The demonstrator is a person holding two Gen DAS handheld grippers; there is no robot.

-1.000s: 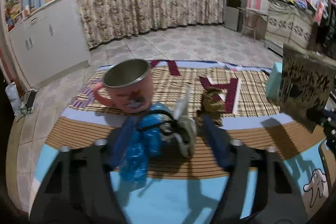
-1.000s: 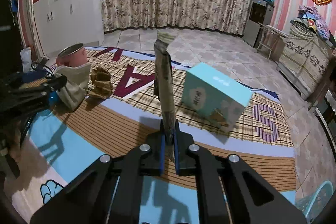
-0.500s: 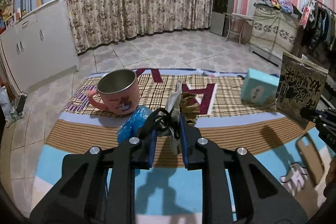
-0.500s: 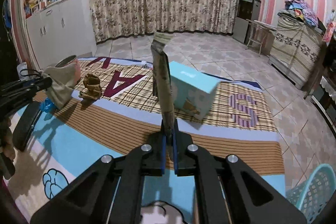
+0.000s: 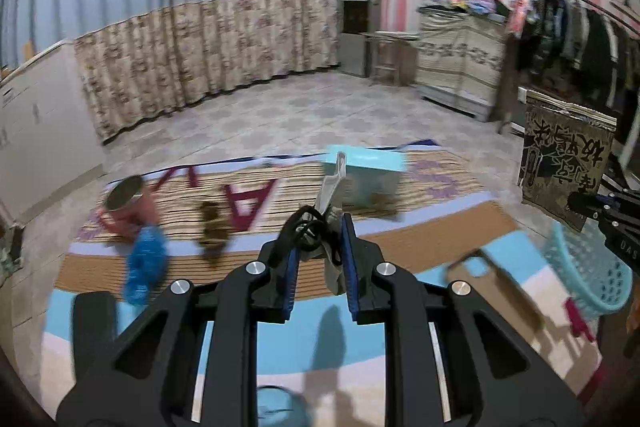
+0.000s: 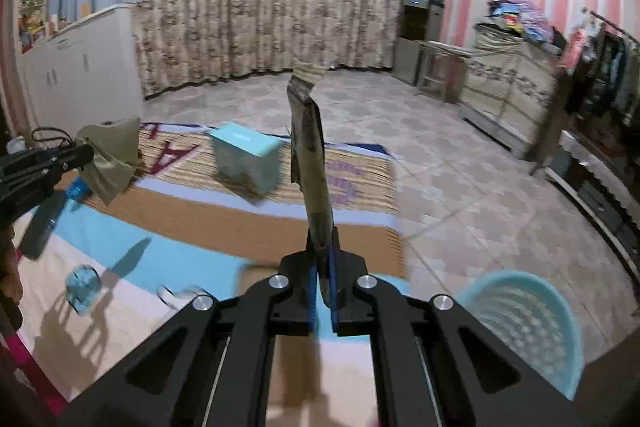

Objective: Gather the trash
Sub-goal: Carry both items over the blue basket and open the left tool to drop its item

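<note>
We see the play mat (image 6: 224,227) filling the middle of both views, with the teal basket (image 6: 532,323) at the lower right of the right view, probably where the trash goes. The teal box (image 6: 246,159) sits on the mat at centre left. Our right gripper (image 6: 322,301) is clamped on a long flat wrapper (image 6: 310,155), held upright so it clears the mat. Our left gripper (image 5: 320,267) is pinched on a crumpled beige scrap (image 5: 332,195) tangled with a black cord. A pink cup (image 5: 128,205), a blue bag (image 5: 146,263) and a brown lump (image 5: 212,227) remain at left, blurred; what the lump is we cannot tell.
</note>
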